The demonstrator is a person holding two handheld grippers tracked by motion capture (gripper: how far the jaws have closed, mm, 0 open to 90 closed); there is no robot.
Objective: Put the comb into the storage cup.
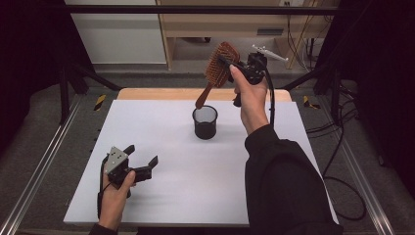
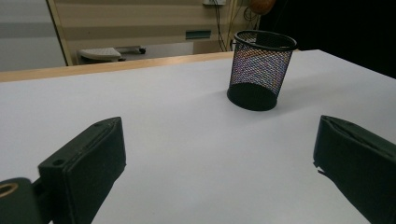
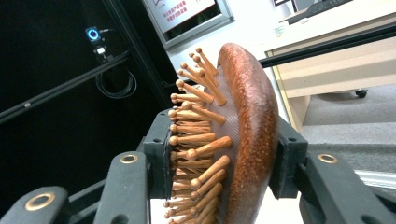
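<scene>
above white table (image 1: 195,171), right hand-held gripper (image 1: 235,66) clamps hairbrush (image 1: 221,63) head

Your wooden hairbrush (image 1: 219,68) is reddish brown with wooden pins, and it hangs tilted in the air above the black mesh cup (image 1: 205,122). Its handle points down toward the cup's open mouth, just above the rim.

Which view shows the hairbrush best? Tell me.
The high view: the whole hairbrush shows, handle down over the mesh cup, head held in the right claw. The right gripper view gives its head close up.
</scene>
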